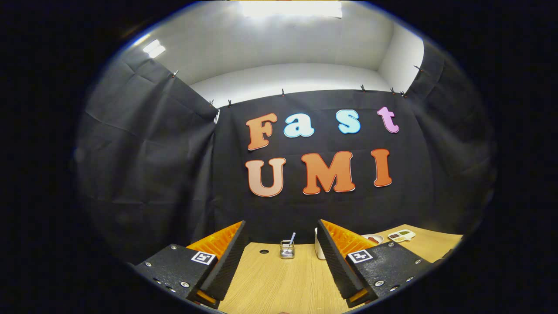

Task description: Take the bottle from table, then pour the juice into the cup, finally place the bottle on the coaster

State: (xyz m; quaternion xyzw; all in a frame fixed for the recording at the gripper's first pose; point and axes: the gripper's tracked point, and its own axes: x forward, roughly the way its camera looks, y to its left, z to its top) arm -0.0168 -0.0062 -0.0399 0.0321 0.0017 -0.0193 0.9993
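My gripper (281,224) is open above the wooden table (279,283), and nothing lies between its fingers. Beyond the fingers, near the table's far edge, stands a small clear glass (287,250) with a thin stick or straw in it. Right of the glass is a white cup (318,247), partly hidden behind my right finger (338,257). A small dark round disc or hole (264,251) lies on the table left of the glass, just off my left finger (226,261); I cannot tell which it is.
Past the right finger, at the far right of the table, sit a small white dish (373,238) with something red in it and a white divided tray (401,235) of dark and green bits. Black cloth walls close in the back and both sides.
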